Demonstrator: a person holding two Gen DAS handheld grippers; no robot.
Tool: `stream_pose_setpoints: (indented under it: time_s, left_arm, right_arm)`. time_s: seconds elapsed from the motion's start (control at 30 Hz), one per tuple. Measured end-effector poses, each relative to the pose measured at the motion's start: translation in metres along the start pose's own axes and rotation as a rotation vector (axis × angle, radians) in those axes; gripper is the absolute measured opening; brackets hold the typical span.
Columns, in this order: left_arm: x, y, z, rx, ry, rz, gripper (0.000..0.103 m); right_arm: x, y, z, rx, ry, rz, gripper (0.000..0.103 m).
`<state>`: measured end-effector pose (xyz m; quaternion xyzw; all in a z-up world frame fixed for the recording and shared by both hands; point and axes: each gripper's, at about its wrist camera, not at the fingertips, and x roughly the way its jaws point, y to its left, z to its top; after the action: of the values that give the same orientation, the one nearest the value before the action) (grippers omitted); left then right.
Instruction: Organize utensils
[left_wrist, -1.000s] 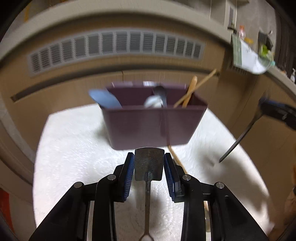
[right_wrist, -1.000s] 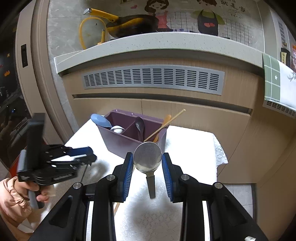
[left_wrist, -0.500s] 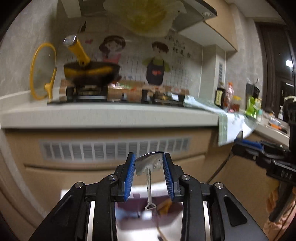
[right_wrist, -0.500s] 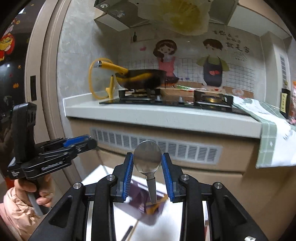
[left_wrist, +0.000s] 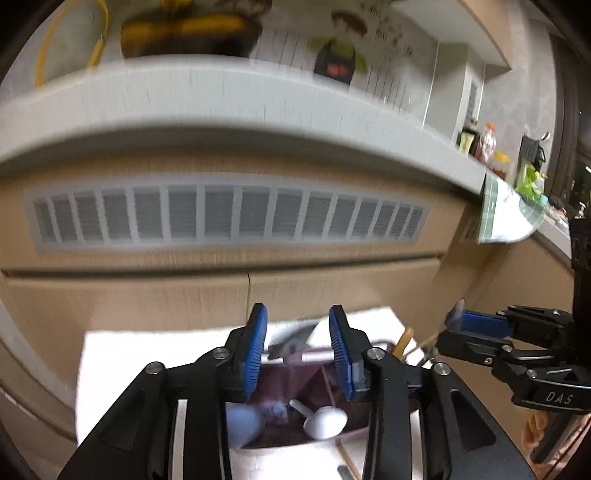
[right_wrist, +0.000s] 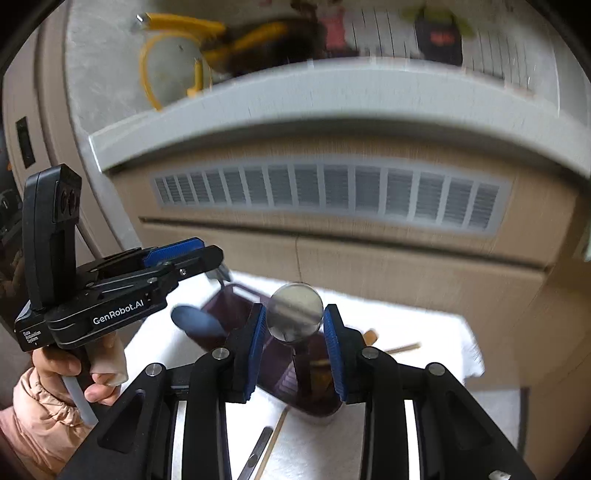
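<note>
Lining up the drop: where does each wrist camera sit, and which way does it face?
Left wrist: on the left gripper, jaws just opened, looking down over the purple organizer toward the cabinet; right gripper at right.
Right wrist: on the right gripper, jaws just opened around a metal spoon, same facing; left gripper and hand at left.
Shared: the purple organizer, each other's gripper.

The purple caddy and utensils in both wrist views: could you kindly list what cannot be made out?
Left wrist view: motion blur smears the spatula between the jaws of the left gripper, which have just been opening.
Right wrist view: the spoon is between the jaws of the right gripper, also just opening; whether they press it is unclear.
Both views: gripper fingers cover much of the caddy.
</note>
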<state>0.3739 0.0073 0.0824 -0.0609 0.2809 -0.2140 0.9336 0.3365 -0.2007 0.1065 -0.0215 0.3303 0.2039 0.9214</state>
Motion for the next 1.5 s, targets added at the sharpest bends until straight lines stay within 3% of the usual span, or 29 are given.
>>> stream_pose_setpoints:
  time_s: [0.07, 0.13, 0.23, 0.3, 0.37, 0.43, 0.53, 0.63, 0.83, 0.93, 1.1, 1.27, 1.5]
  left_arm:
    - [0.006, 0.004, -0.009, -0.01, 0.026, 0.001, 0.043]
    - [0.003, 0.006, -0.011, -0.009, 0.032, 0.013, 0.046]
    - [-0.015, 0.005, -0.018, -0.016, 0.006, 0.004, 0.05]
    - [-0.03, 0.0, -0.024, -0.001, -0.011, 0.004, 0.056]
    - [-0.045, -0.009, -0.035, 0.021, -0.014, 0.014, 0.062]
    - [-0.056, -0.018, -0.051, 0.041, 0.002, 0.016, 0.067]
    - [-0.065, -0.033, -0.079, 0.077, 0.042, 0.037, 0.07]
    - [-0.068, -0.047, -0.123, 0.11, 0.1, 0.072, 0.074]
    - [-0.056, -0.066, -0.197, 0.085, 0.268, 0.048, 0.075]
    - [-0.057, -0.078, -0.22, 0.062, 0.309, -0.03, 0.075]
    - [-0.061, -0.102, -0.242, 0.048, 0.307, -0.099, 0.075]
    - [-0.05, -0.116, -0.247, 0.096, 0.291, 0.028, 0.066]
    - [-0.042, -0.115, -0.249, 0.082, 0.315, 0.041, 0.06]
  right_arm:
    - [0.008, -0.001, -0.005, 0.004, 0.018, -0.004, 0.05]
    - [0.007, 0.0, -0.008, -0.005, 0.007, -0.028, 0.057]
    - [-0.006, 0.005, -0.012, -0.041, -0.027, -0.069, 0.058]
    - [-0.02, 0.009, -0.019, -0.063, -0.048, -0.086, 0.066]
    - [-0.031, 0.011, -0.027, -0.084, -0.065, -0.12, 0.085]
    - [-0.04, 0.016, -0.044, -0.117, -0.064, -0.161, 0.092]
    - [-0.044, 0.018, -0.071, -0.136, -0.034, -0.207, 0.092]
    - [-0.04, 0.013, -0.103, -0.12, 0.022, -0.198, 0.093]
    - [-0.033, -0.01, -0.161, 0.015, 0.126, -0.146, 0.097]
    - [-0.032, -0.019, -0.188, 0.086, 0.18, -0.093, 0.097]
    - [-0.042, -0.025, -0.211, 0.092, 0.182, -0.171, 0.097]
    - [-0.055, -0.037, -0.217, 0.112, 0.155, -0.259, 0.097]
    - [-0.061, -0.032, -0.216, 0.053, 0.129, -0.345, 0.097]
